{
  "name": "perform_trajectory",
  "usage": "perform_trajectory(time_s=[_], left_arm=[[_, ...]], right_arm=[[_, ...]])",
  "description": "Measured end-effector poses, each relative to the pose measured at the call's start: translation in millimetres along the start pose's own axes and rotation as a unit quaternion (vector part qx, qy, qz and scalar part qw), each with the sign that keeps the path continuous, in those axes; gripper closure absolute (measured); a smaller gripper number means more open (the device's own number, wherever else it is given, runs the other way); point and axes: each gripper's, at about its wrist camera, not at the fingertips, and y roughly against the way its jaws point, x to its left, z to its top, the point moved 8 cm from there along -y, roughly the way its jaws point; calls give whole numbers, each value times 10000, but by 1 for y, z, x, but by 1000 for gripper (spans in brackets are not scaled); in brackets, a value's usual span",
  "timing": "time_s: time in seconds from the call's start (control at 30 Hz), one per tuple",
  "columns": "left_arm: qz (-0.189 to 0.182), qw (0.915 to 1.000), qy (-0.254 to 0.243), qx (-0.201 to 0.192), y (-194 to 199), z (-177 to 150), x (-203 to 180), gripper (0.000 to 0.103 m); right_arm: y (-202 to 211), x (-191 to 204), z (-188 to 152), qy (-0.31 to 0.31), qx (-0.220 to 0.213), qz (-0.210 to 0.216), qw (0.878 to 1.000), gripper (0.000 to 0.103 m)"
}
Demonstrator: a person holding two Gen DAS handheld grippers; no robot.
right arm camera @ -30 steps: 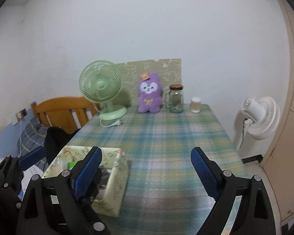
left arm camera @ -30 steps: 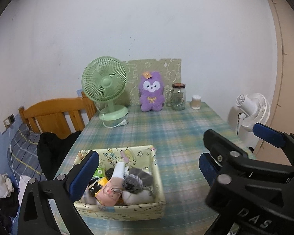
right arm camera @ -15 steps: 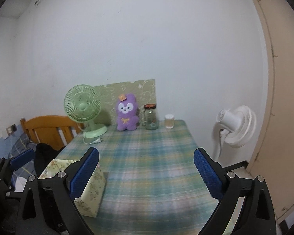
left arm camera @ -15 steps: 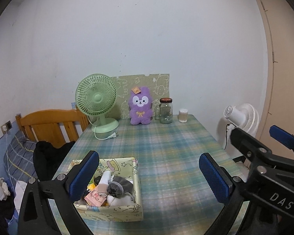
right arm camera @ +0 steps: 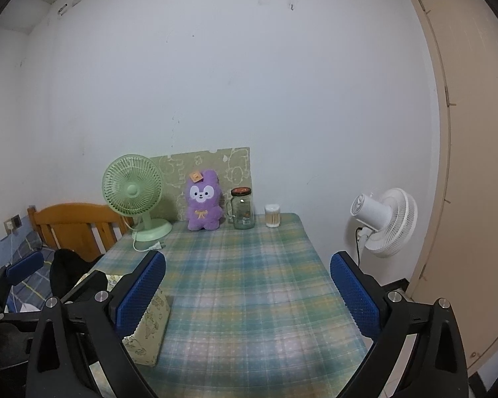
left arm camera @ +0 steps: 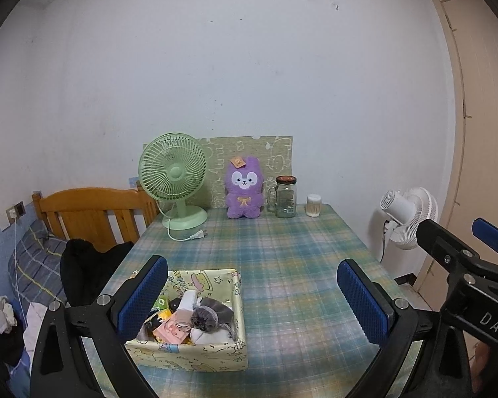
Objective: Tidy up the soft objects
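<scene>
Both tools are hanging above the near table edge: your left gripper (left arm camera: 252,301) and right gripper (right arm camera: 247,295) are gaping wide, each gripping nothing. Just beyond your left gripper's left finger, the patterned box (left arm camera: 212,355) is sitting on the plaid table (left arm camera: 282,258), holding rolled socks (left arm camera: 212,315) and small packets. Farther back, against the wall, a green fan (left arm camera: 174,179), purple plush (left arm camera: 244,187), glass jar (left arm camera: 285,197) and swab pot (left arm camera: 314,205) are standing left to right.
</scene>
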Motion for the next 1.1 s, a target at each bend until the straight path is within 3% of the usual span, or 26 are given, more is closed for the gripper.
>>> perform_trajectory(time_s=[0.5,1.1], left_arm=[[282,9995,135,-24,1,2,21,0],[335,9993,159,-32,2,1,21,0]], right_arm=[[-6,6,2,76,7,103,9999,2],[-11,7,-1,114,100,109,9998,2]])
